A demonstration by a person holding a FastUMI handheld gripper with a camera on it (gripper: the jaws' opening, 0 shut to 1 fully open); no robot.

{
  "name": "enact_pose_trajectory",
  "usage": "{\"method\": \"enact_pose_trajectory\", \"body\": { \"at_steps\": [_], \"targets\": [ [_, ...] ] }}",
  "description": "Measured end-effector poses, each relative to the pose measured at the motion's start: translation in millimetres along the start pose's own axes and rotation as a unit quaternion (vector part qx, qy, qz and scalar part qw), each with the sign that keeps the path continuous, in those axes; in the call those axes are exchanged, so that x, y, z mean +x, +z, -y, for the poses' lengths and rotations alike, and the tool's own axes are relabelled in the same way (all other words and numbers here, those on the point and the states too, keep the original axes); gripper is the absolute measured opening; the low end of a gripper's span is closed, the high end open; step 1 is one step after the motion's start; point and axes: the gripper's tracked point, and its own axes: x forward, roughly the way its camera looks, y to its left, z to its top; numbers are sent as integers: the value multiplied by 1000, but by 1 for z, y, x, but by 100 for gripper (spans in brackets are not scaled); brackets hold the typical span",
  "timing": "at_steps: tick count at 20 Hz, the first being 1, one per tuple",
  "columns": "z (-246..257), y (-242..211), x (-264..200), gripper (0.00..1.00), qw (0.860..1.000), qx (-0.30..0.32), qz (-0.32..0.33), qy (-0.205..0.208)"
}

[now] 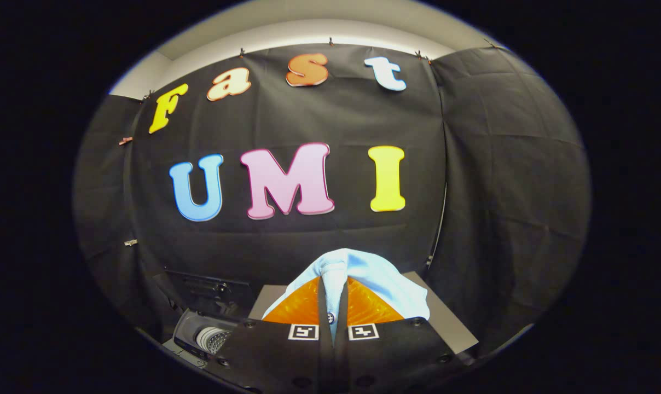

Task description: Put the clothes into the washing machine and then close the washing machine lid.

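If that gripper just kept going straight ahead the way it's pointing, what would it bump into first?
Nothing solid soon, it seems. The gripper is shut on a light blue cloth, lifted above the table. Straight ahead hangs the booth's black wall; how far away is unclear.

Gripper (pixel 333 306): two-finger tool, seen from behind along its fingers.
Fingers (pixel 323 306): two narrow upright blades, close together, each widening to a ribbed, wedge-shaped flank on its outer side.
Fastener: one small round screw head on the right finger's inner face.
Body (pixel 396 350): broad matt black plate spanning the base of both fingers.
Screws: dark round heads along the plate's edges and corners.
Markings (pixel 303 331): two square black-and-white coded tags, one at each finger's root.
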Motion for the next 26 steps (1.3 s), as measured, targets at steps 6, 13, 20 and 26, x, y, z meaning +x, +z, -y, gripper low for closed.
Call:
{"method": "enact_pose_trajectory", "body": {
  "at_steps": [6,13,20,26],
  "targets": [
    [-68,50,-33,5,996,-16,64,64],
    [-178,65,-40,5,981,-41,98,165],
    [-272,31,-31,5,963,-43,69,256],
    [-330,-14,-9,5,949,-41,31,311]
  ]
}}
